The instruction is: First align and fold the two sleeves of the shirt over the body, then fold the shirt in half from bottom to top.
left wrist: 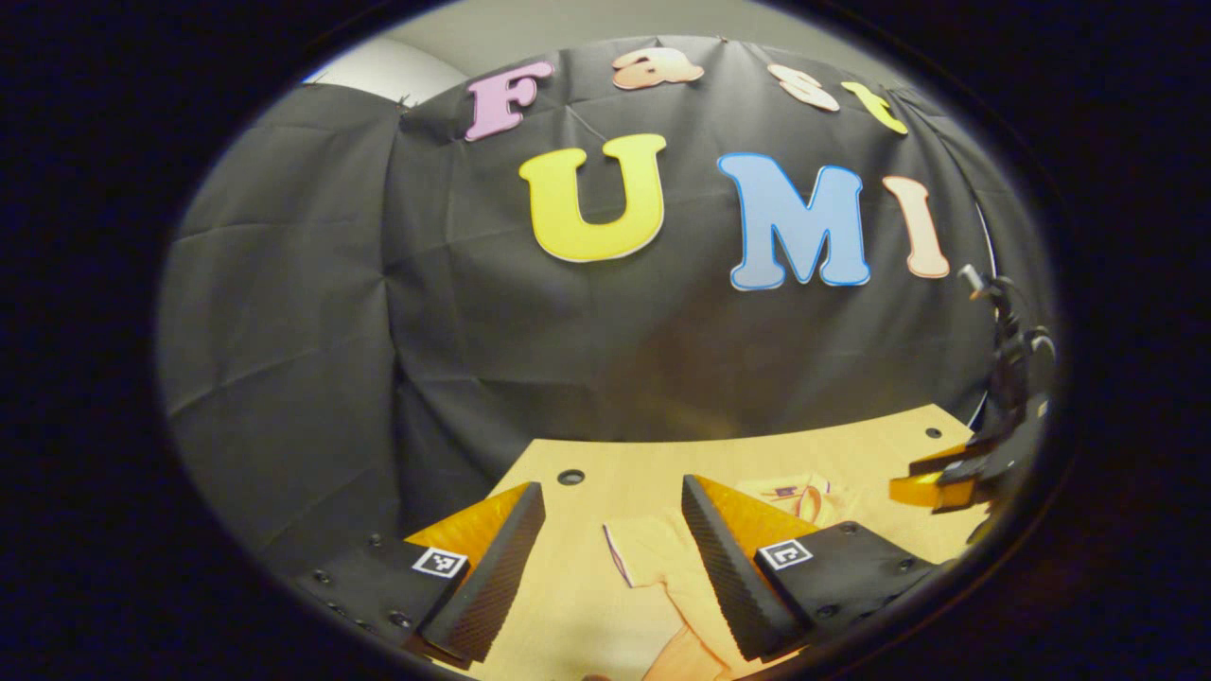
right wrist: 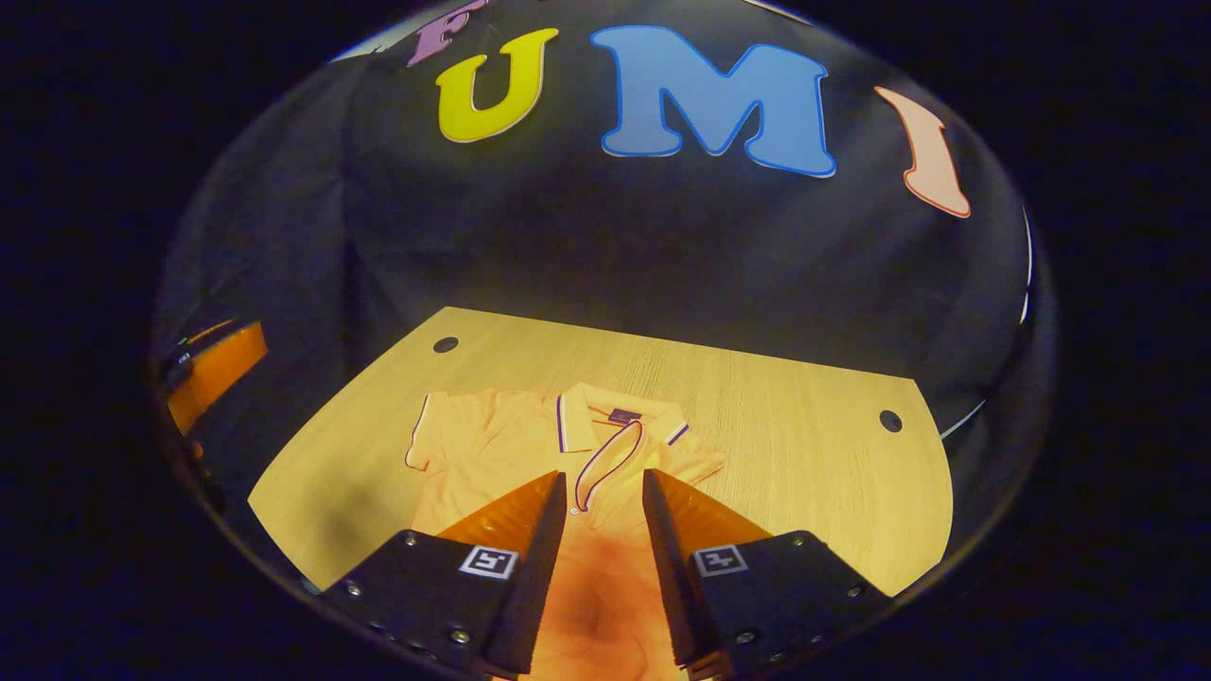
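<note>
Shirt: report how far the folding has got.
Done: nothing shows as folded on the side in sight. The shirt lies flat on the table, collar away from the claws, with one short sleeve spread out to the side. The other side is hard to judge. In hand: nothing. The right claw and the left claw are open above the shirt. Left: both sleeve folds, then the bottom-to-top fold.
</note>
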`<state>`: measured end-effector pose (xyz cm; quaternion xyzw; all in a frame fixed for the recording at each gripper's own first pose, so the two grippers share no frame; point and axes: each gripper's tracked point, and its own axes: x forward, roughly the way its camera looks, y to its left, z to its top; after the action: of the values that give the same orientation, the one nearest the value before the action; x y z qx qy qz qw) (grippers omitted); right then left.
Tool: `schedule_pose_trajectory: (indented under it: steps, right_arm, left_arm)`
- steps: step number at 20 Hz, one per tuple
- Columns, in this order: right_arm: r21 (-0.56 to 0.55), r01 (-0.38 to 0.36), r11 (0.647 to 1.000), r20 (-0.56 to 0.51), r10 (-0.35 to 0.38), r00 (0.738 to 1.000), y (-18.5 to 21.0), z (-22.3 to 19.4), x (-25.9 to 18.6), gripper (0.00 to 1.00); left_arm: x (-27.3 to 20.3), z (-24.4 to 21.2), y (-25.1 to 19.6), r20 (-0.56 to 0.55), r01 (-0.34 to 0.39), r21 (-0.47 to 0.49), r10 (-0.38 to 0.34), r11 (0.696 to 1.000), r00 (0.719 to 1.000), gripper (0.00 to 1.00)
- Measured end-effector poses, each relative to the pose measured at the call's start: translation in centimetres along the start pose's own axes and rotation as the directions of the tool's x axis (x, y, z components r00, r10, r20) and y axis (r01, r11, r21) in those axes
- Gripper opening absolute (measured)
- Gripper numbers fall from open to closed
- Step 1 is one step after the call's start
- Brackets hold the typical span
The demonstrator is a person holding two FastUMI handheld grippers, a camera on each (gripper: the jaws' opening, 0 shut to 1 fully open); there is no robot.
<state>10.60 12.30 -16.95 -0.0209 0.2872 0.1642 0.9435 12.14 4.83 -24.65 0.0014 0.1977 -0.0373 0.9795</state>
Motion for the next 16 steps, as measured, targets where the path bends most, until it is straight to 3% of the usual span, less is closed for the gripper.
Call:
schedule_pose_trajectory:
  steps: [1, 4, 7, 9, 12, 15, 16]
  right_arm:
    - [0.018, 0.005, 1.0, 0.02, -0.005, 1.0, -0.2, 0.5, -1.0, 0.53]
    - [0.048, 0.041, 0.998, 0.071, -0.045, 0.996, -1.3, 2.1, -5.0, 0.53]
    - [0.073, 0.077, 0.994, 0.106, -0.084, 0.991, -2.1, 3.2, -8.4, 0.53]
    - [0.1, 0.102, 0.99, 0.131, -0.115, 0.985, -2.7, 3.7, -9.8, 0.53]
    - [0.099, 0.164, 0.981, 0.131, -0.177, 0.975, -4.0, 3.2, -12.5, 0.53]
    - [0.098, 0.215, 0.972, 0.121, -0.226, 0.966, -5.0, 2.1, -14.0, 0.53]
    - [0.101, 0.231, 0.968, 0.112, -0.242, 0.964, -5.3, 1.7, -14.3, 0.53]
  left_arm:
    - [1.7, -1.3, 0.0, -0.023, 0.011, 0.004, -0.011, 1.0, 1.0, 1.0]
    - [6.5, -5.5, -0.9, -0.102, 0.05, 0.042, -0.045, 0.998, 0.994, 0.96]
    - [10.1, -9.8, -1.9, -0.171, 0.078, 0.052, -0.068, 0.996, 0.983, 1.0]
    - [12.4, -12.5, -2.2, -0.216, 0.085, 0.055, -0.071, 0.995, 0.974, 0.92]
    - [14.7, -16.5, -2.2, -0.296, 0.093, 0.045, -0.076, 0.995, 0.952, 1.0]
    - [16.5, -19.4, -2.1, -0.344, 0.094, 0.046, -0.072, 0.995, 0.936, 0.97]
    - [16.9, -20.4, -2.3, -0.358, 0.092, 0.048, -0.068, 0.995, 0.931, 1.0]
